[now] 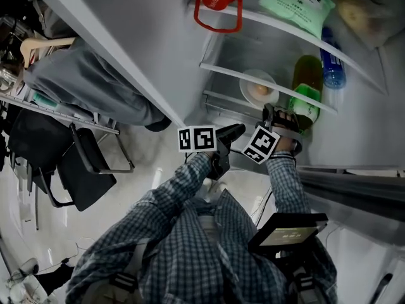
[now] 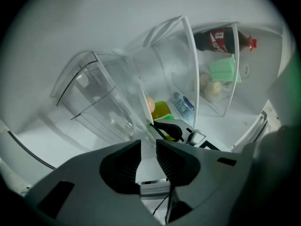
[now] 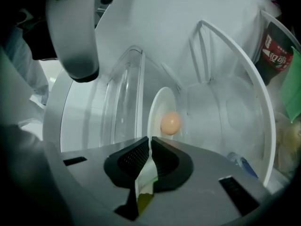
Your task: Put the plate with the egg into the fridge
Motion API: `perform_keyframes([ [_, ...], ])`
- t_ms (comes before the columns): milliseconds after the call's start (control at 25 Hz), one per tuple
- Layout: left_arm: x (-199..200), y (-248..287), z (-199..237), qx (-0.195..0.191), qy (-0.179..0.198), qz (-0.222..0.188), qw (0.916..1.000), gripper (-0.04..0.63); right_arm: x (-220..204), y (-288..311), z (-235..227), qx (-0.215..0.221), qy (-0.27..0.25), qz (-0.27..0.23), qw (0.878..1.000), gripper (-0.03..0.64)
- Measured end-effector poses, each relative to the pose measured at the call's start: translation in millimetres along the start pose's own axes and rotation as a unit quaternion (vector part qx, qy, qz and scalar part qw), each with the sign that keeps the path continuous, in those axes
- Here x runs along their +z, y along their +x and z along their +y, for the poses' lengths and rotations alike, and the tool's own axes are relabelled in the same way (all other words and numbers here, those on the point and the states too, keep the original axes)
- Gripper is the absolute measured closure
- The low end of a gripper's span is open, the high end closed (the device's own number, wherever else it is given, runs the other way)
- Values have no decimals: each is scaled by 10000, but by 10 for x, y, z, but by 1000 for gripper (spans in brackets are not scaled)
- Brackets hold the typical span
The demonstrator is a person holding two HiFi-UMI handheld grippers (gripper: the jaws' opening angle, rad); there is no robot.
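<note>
The white plate (image 1: 248, 80) with the brown egg (image 1: 260, 92) rests on a glass shelf (image 1: 218, 70) inside the open fridge. In the right gripper view the plate (image 3: 157, 105) and egg (image 3: 170, 123) lie just beyond the jaws. My right gripper (image 1: 271, 112) sits at the shelf's front, beside a green bottle (image 1: 306, 104). That right gripper (image 3: 150, 147) is shut on a thin green-and-white flap (image 3: 145, 182). My left gripper (image 1: 231, 133) hangs outside the fridge, below the shelf. Nothing lies between the open jaws of the left gripper (image 2: 148, 149).
The fridge door (image 1: 114, 43) stands open at the left. Upper shelves hold a red-handled lid (image 1: 218, 5), a green bag (image 1: 297, 2) and a blue-capped water bottle (image 1: 332, 65). Clear drawers (image 2: 99, 102) and a cola bottle (image 2: 221, 39) show in the left gripper view. A black chair (image 1: 82, 163) stands on the floor.
</note>
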State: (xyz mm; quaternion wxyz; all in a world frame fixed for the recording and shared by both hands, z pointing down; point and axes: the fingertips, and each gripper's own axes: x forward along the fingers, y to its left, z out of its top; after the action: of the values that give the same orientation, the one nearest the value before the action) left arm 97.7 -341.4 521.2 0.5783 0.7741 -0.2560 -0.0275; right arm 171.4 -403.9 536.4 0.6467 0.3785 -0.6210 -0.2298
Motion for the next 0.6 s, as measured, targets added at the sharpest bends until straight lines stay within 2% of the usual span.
perform_keyframes([
  [160,14,-88,33,-53,-99,-128,9999,491,17,93,-16,77,-126,54,9999,594],
  [280,-2,-152,1,-131,-25,-121,9998,491,36,139,-4,167,-162,17,9997,594],
  [440,-46,-250,-91,-340,70,-119,9993,491,86,175,11,386,-113,-100,9991,594],
  [600,-59,-329,-97,-377,10,-179,9991,491,102,186,13,521,-45,-196,9984,594],
])
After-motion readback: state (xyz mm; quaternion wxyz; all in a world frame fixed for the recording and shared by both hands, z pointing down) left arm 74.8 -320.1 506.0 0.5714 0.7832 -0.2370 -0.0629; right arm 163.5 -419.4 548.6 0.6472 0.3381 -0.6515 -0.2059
